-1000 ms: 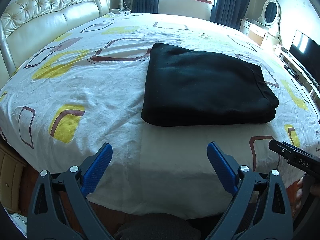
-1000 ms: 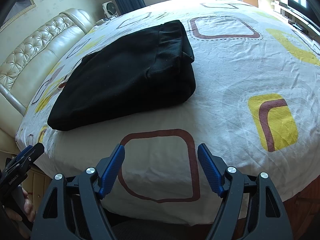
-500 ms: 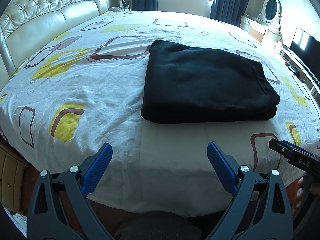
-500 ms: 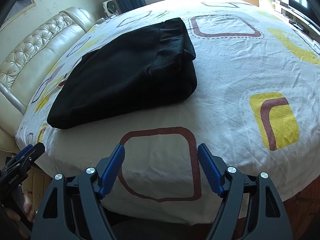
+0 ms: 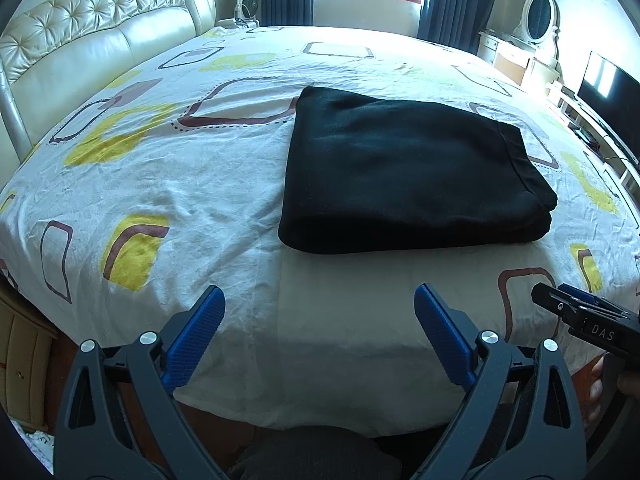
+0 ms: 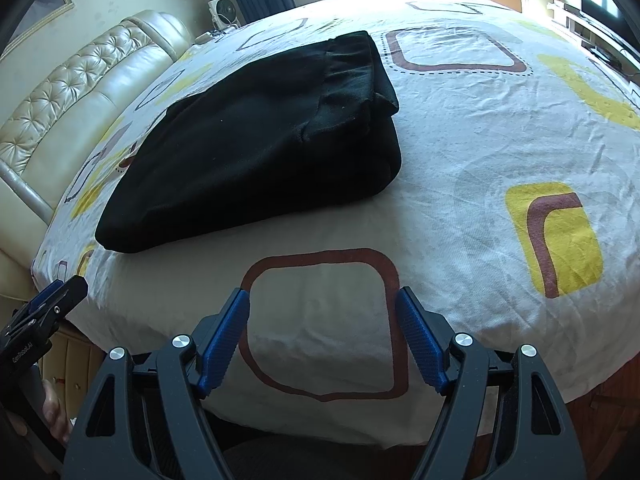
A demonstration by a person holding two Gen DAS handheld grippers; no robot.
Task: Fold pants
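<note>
Cream tufted leather forms the headboard [image 5: 100, 36] at the far left of the left wrist view, and from it the bed [image 5: 200, 200] spreads rightward under a white sheet printed with yellow and maroon rounded squares. Right of centre on that sheet lie the black pants [image 5: 408, 176], folded into a thick flat rectangle with the layered edges stacked at its right end; in the right wrist view the pants [image 6: 256, 140] sit to the left and far side, their bunched waistband end toward the window. Both grippers are held off the cloth at the near edge of the bed, well apart from the pants. The left gripper [image 5: 319, 320] has its blue-padded jaws spread wide with nothing between them, and the right gripper [image 6: 323, 316] likewise has its jaws apart and empty, over a maroon square outline. Against the frames from a second ago, the pants keep the same folded shape and place on the sheet, while both cameras sit slightly lower and closer, so the bundle reads a little nearer. At far right stand a white dresser with an oval mirror [image 5: 538, 12] and a dark television [image 5: 608, 92].
</note>
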